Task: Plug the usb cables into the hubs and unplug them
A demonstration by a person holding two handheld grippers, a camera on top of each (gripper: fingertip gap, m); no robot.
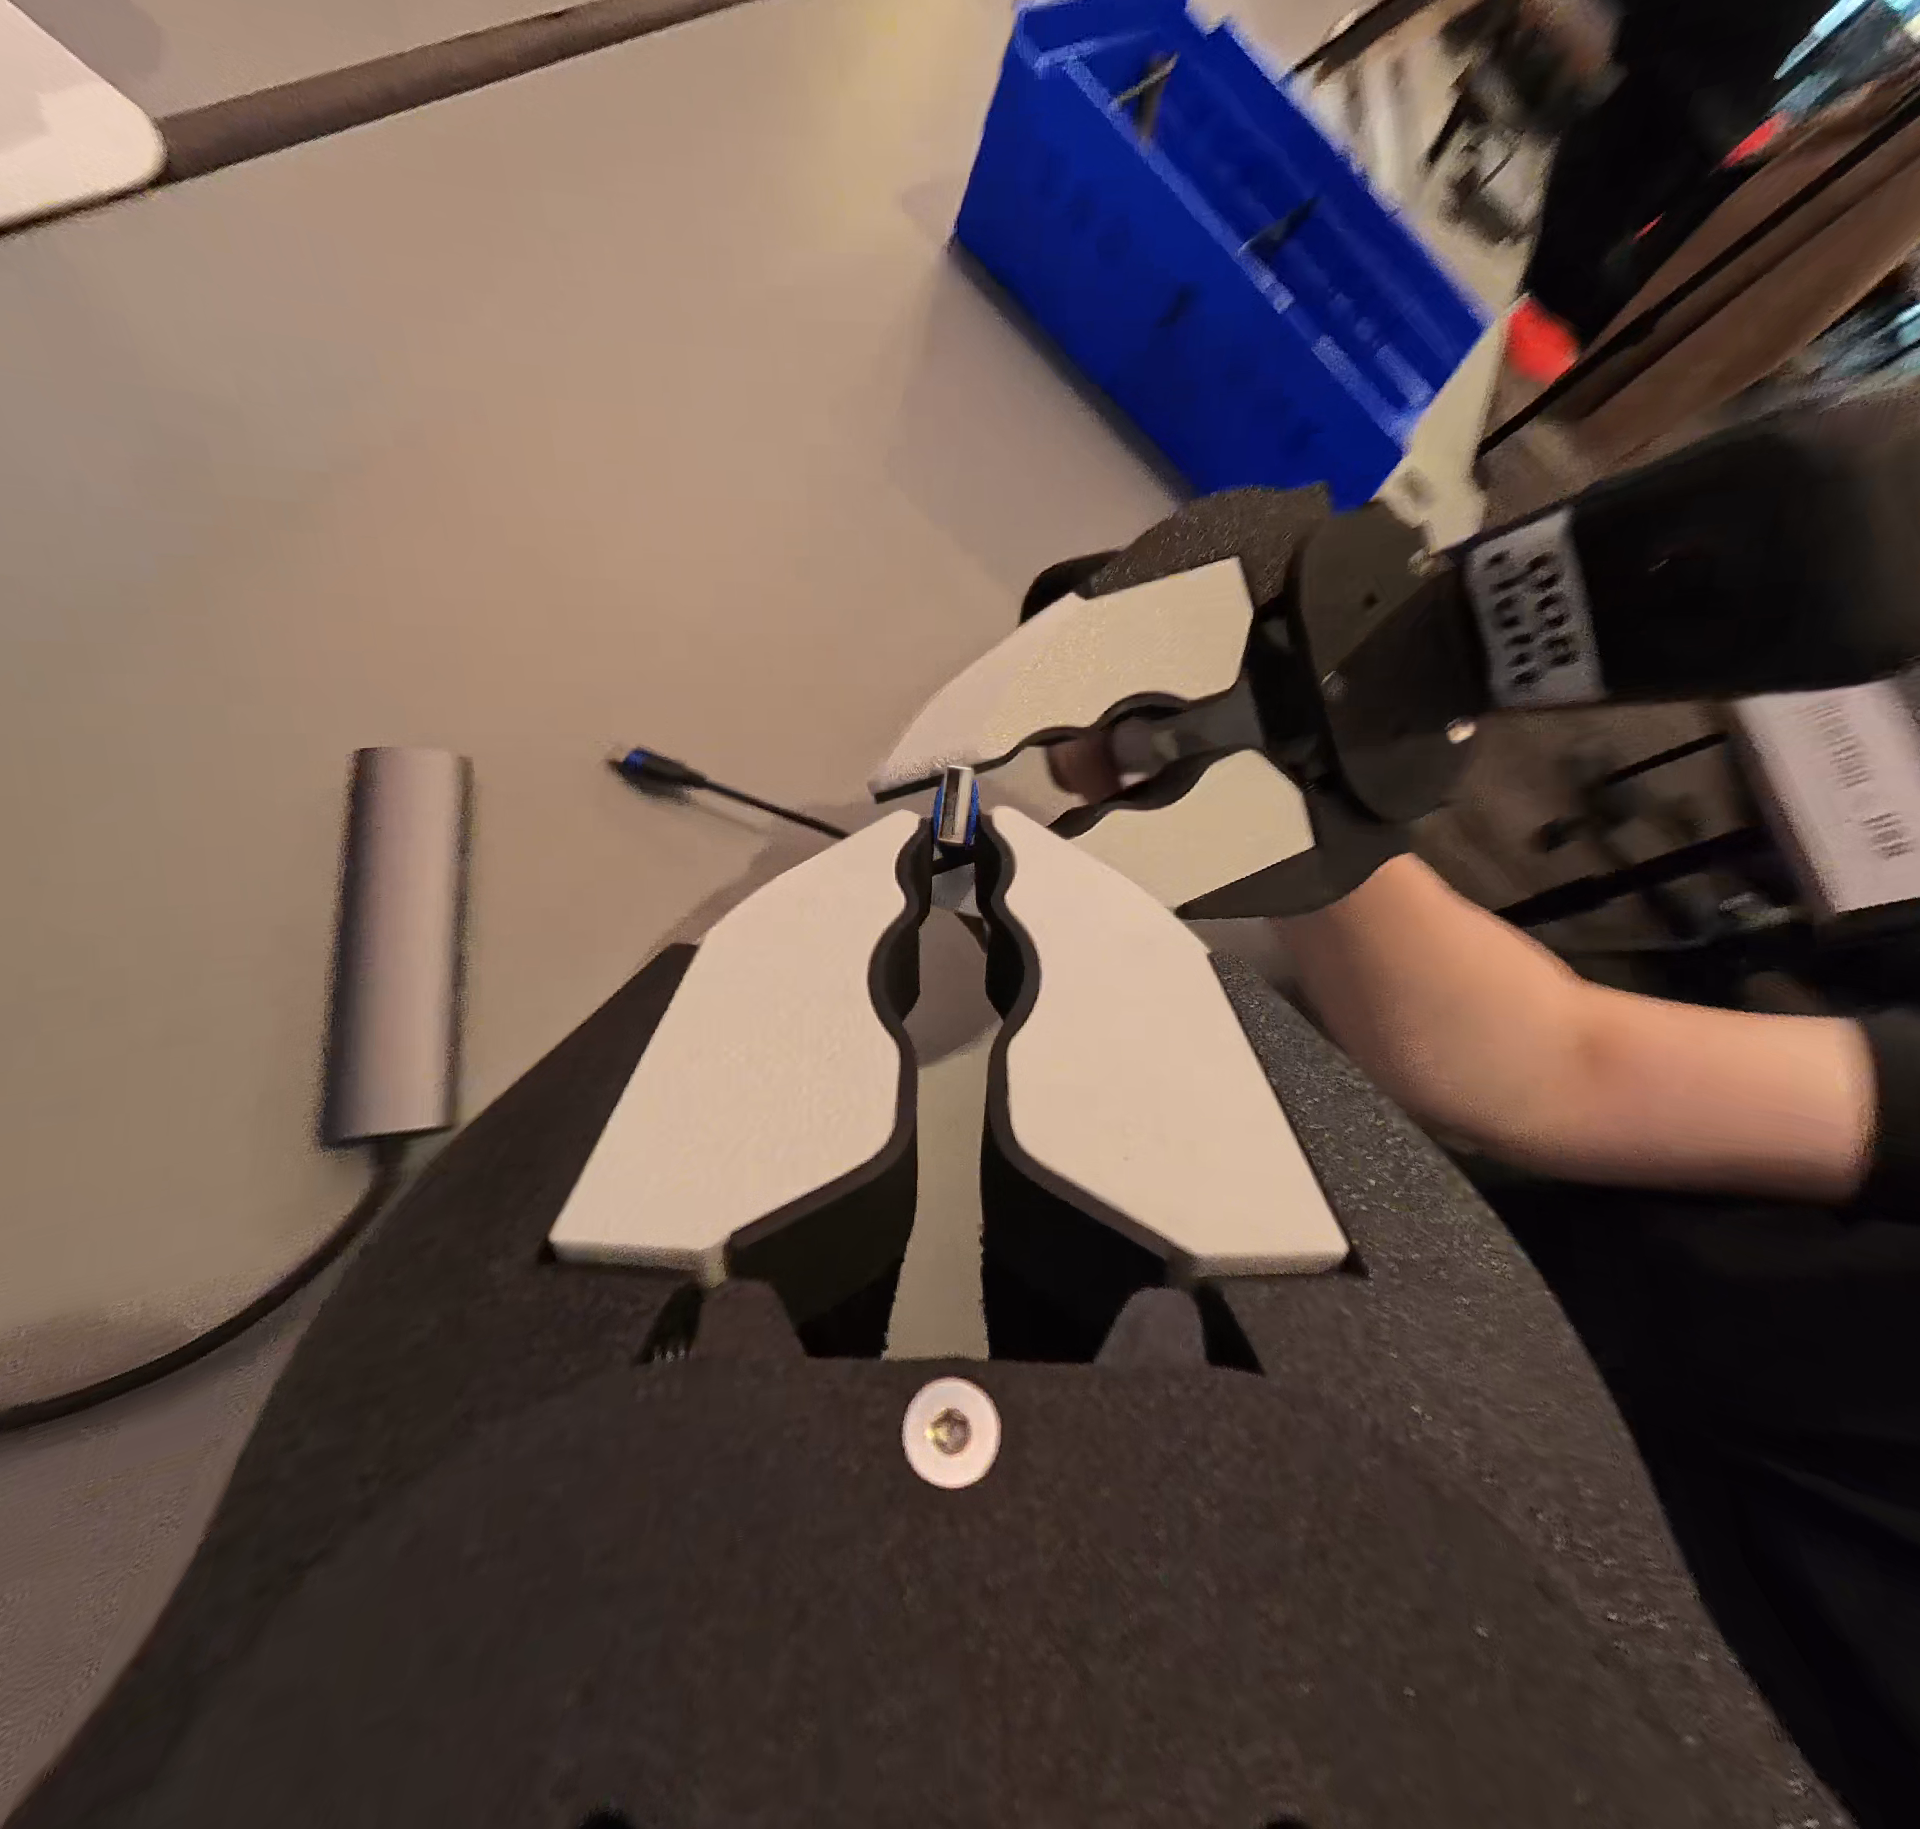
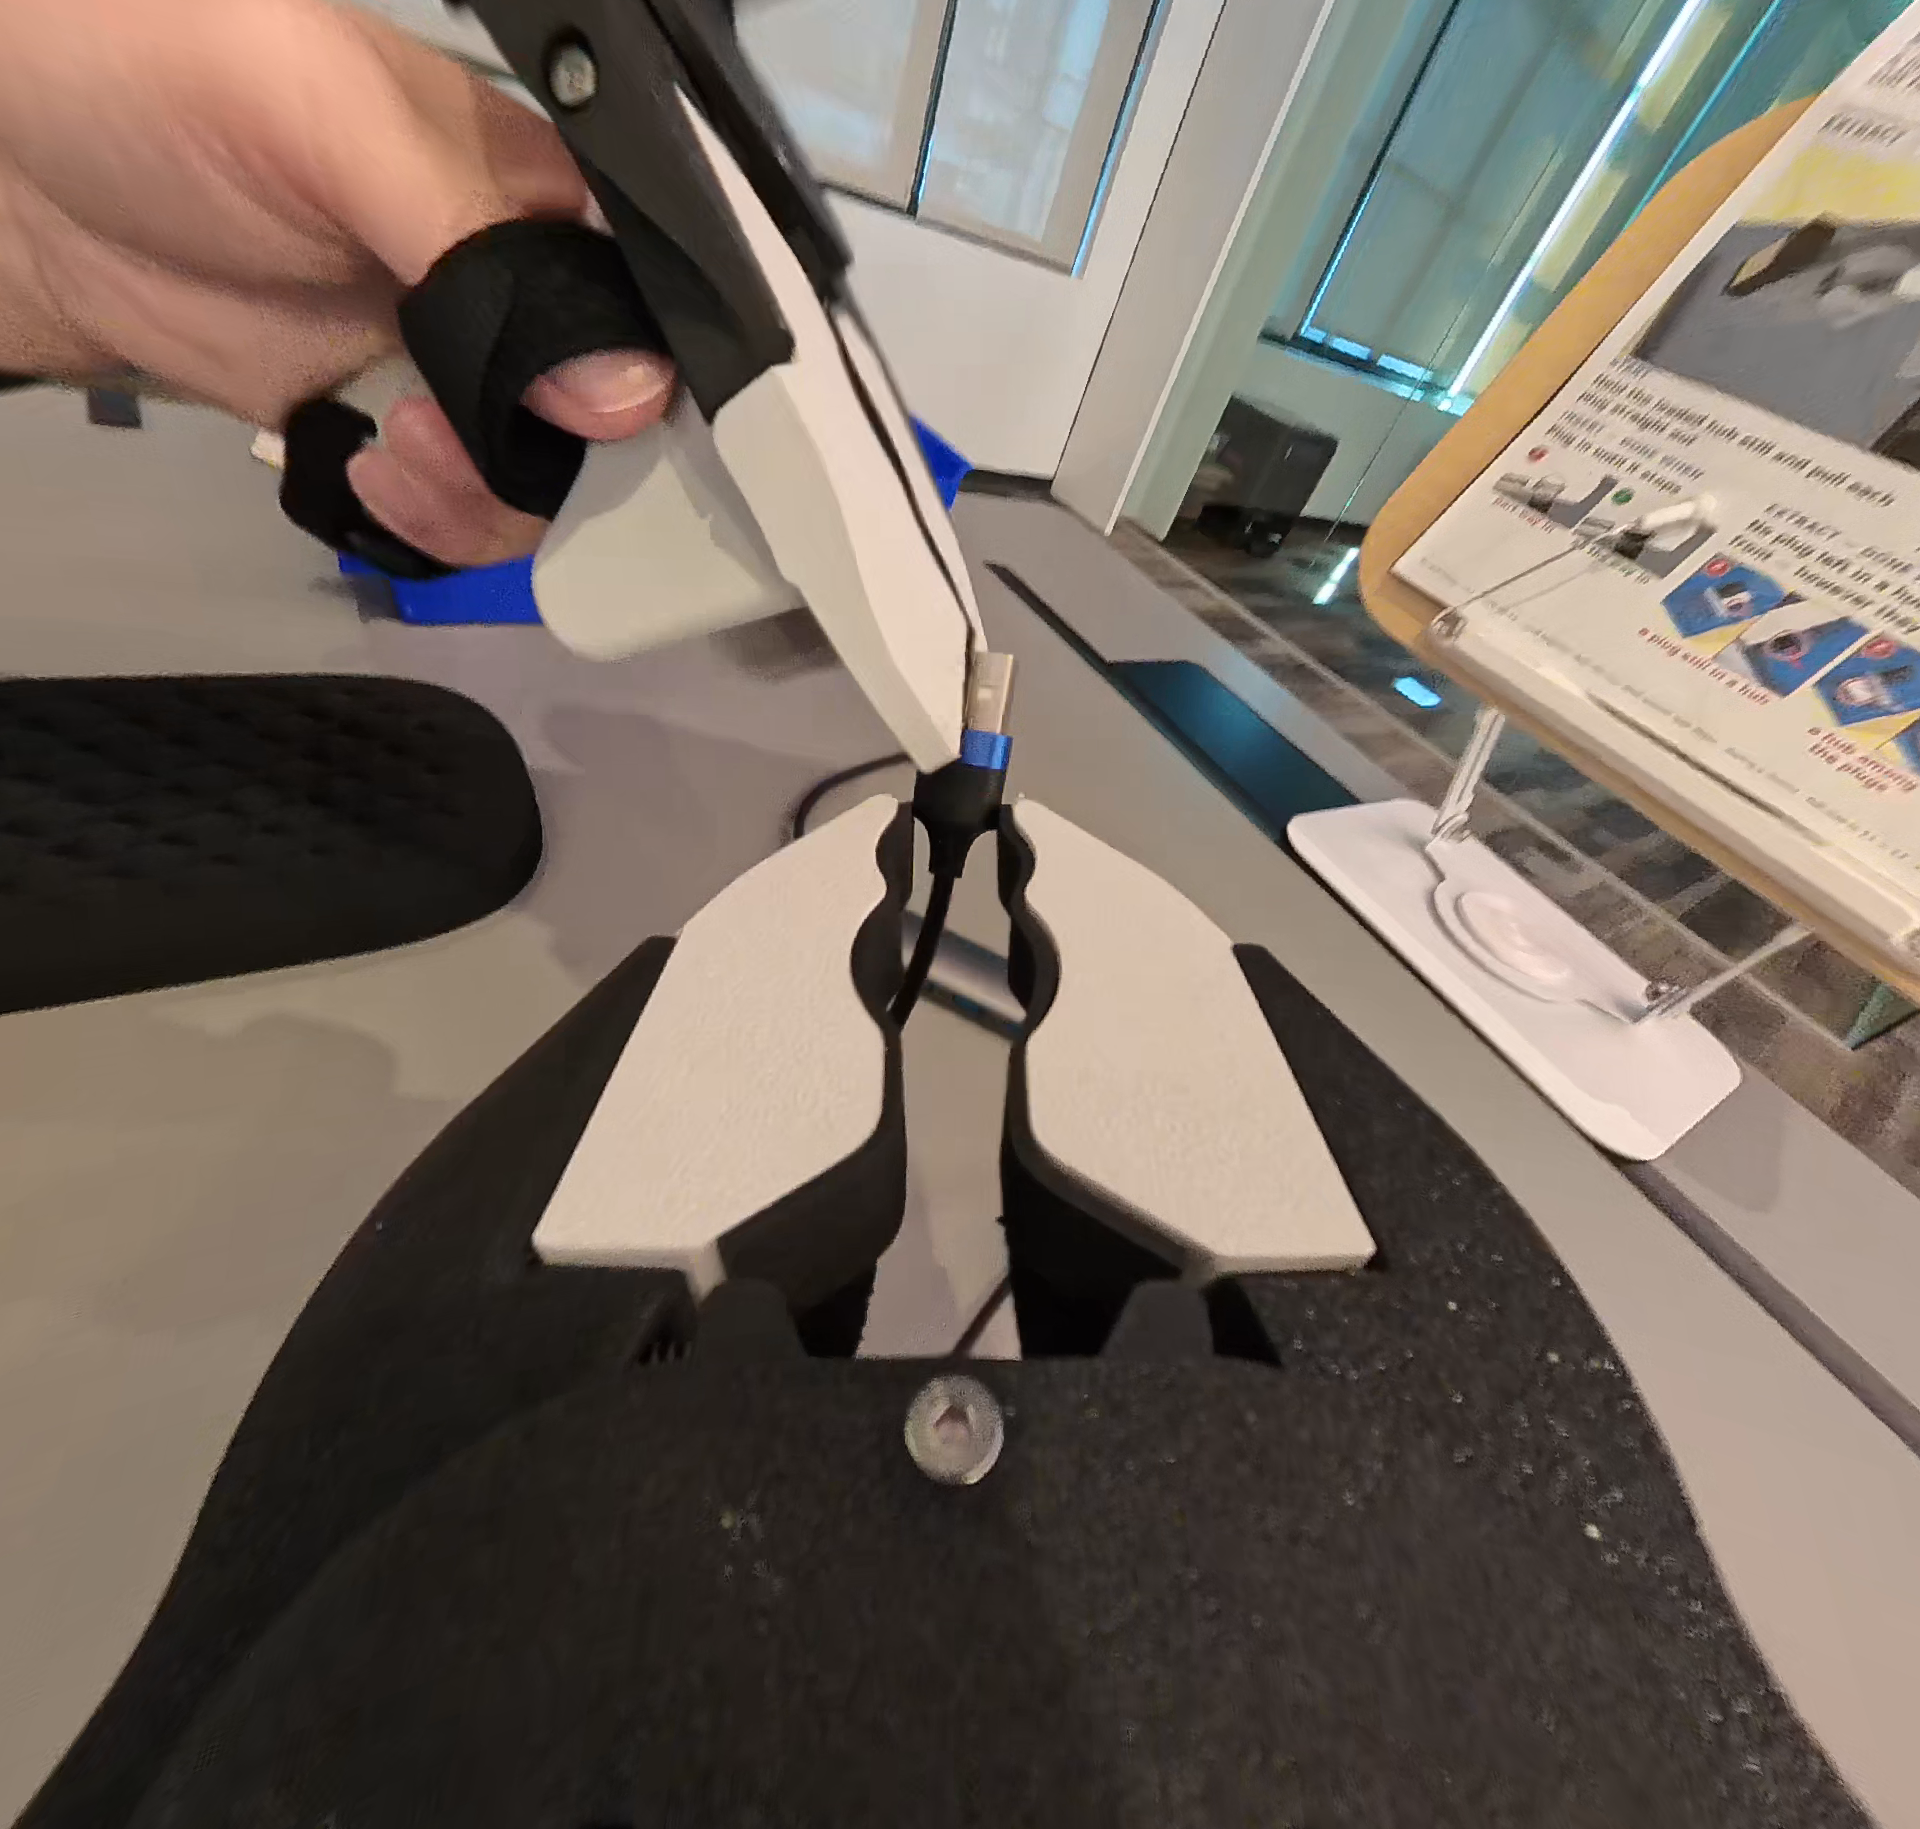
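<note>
A USB cable plug (image 1: 954,800) with a metal tip and blue collar stands upright between both grippers. My left gripper (image 1: 954,829) is shut on the plug's flat faces. In the right wrist view it comes in from the upper left, with the plug (image 2: 989,690) at its tips. My right gripper (image 2: 954,815) is closed around the black boot (image 2: 951,803) just below the collar, and the cable (image 2: 925,948) hangs down between its fingers. A grey hub (image 1: 400,948) lies on the table to the left, apart from both grippers. Another blue-ended connector (image 1: 636,767) lies on the table beyond.
A blue bin (image 1: 1195,241) stands at the far right of the grey table (image 1: 520,429). The hub's own cable (image 1: 208,1332) trails to the lower left. An instruction sheet on a stand (image 2: 1662,532) with a white base (image 2: 1507,969) is at the right. A black mesh chair (image 2: 239,823) is at the left. My two grippers' fingertips are within a few centimetres of each other. The grey hub (image 1: 400,948) is about equally far from each gripper, around 15 centimeters. Look for it in the right wrist view (image 2: 969,972) too.
</note>
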